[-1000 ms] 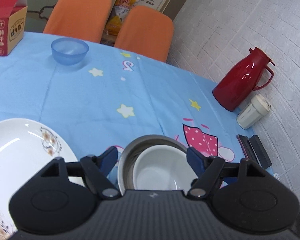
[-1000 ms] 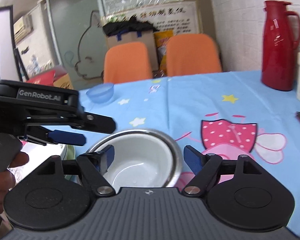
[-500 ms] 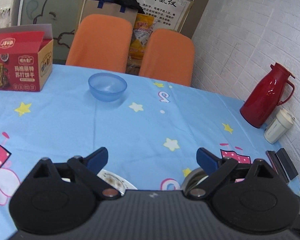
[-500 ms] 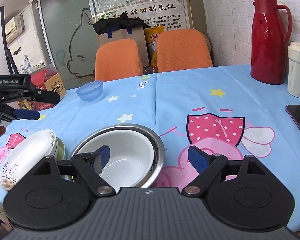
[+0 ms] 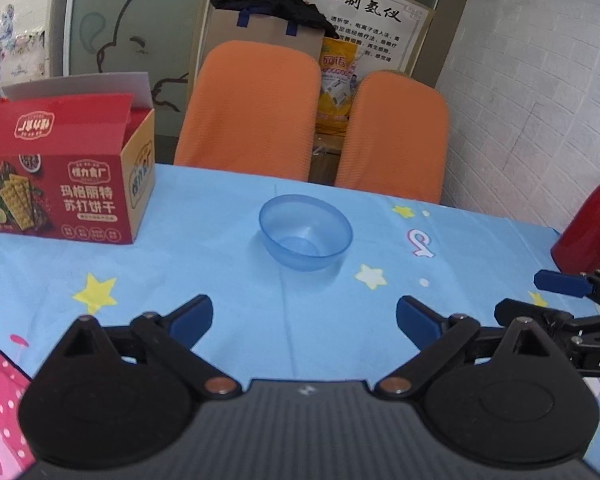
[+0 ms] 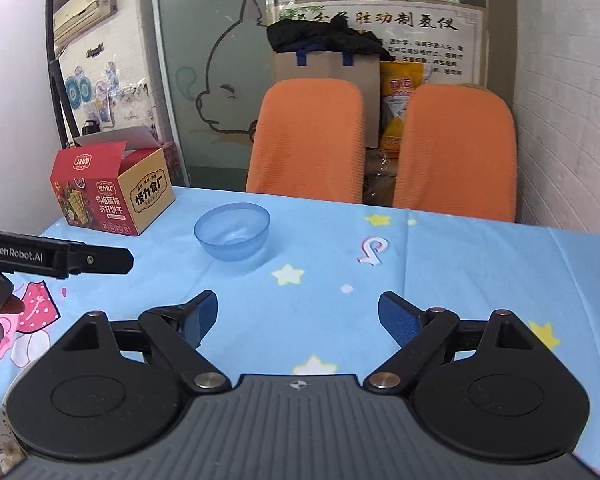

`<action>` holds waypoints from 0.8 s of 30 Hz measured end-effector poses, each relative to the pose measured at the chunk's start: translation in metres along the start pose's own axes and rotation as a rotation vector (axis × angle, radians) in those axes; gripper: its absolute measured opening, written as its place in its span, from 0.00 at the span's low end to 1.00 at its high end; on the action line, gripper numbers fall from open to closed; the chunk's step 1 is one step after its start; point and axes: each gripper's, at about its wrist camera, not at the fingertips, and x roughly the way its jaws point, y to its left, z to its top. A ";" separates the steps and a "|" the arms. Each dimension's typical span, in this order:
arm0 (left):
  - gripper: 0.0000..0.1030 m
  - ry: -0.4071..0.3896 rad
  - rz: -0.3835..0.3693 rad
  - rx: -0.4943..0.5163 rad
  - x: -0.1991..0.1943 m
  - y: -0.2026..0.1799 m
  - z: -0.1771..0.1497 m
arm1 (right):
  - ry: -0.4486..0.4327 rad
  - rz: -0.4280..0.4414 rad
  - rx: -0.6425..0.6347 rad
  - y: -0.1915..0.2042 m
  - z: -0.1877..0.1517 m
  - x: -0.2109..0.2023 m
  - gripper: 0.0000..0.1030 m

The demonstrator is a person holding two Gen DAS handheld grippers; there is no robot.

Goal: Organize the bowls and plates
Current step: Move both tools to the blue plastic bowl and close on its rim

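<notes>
1. Blue pads tip both tools nearest me: the left gripper [image 5: 304, 318] hovers above the surface [image 5: 228, 280] with its jaws spread wide and nothing between them.
2. Beside it, the right gripper [image 6: 296, 316] hangs level over the same star-printed blue cloth, jaws likewise wide apart and empty; the two tools sit side by side, each poking into the edge of the other's view.
3. Farther out, the blue bowl [image 5: 306, 232] stands upright and alone on the cloth, ahead of both pairs of jaws and well apart from them, roughly centred before the left tool and slightly left of centre before the right one [image 6: 232, 230].
4. Left of the bowl, near the surface's far edge, a red cracker box [image 5: 66, 178] sits with its flap raised.
5. At the right edge a red thermos [image 5: 592, 228] shows only in part.
6. Beyond the surface, two orange chairs [image 6: 306, 140] stand against the wall, a paper bag [image 6: 326, 66] behind them.
</notes>
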 end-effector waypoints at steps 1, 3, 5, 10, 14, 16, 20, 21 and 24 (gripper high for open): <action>0.94 0.005 0.010 -0.003 0.006 0.004 0.003 | 0.008 0.011 -0.016 0.003 0.006 0.012 1.00; 0.94 0.014 0.020 -0.013 0.019 0.012 0.009 | 0.026 0.030 -0.033 0.005 0.017 0.035 1.00; 0.94 0.017 0.021 -0.046 0.034 0.023 0.019 | 0.047 0.049 -0.032 0.006 0.024 0.057 1.00; 0.94 0.058 -0.035 -0.230 0.078 0.046 0.046 | 0.111 0.084 0.035 0.003 0.042 0.113 1.00; 0.94 0.098 -0.021 -0.322 0.110 0.052 0.056 | 0.139 0.070 0.033 0.008 0.051 0.147 1.00; 0.94 0.121 0.001 -0.319 0.123 0.048 0.056 | 0.153 0.068 0.026 0.010 0.053 0.159 1.00; 0.94 0.144 0.028 -0.298 0.140 0.044 0.056 | 0.179 0.078 0.006 0.014 0.050 0.173 1.00; 0.94 0.146 0.037 -0.293 0.143 0.043 0.057 | 0.183 0.081 0.000 0.017 0.050 0.175 1.00; 0.94 0.162 0.052 -0.291 0.151 0.045 0.058 | 0.190 0.085 -0.020 0.020 0.050 0.181 1.00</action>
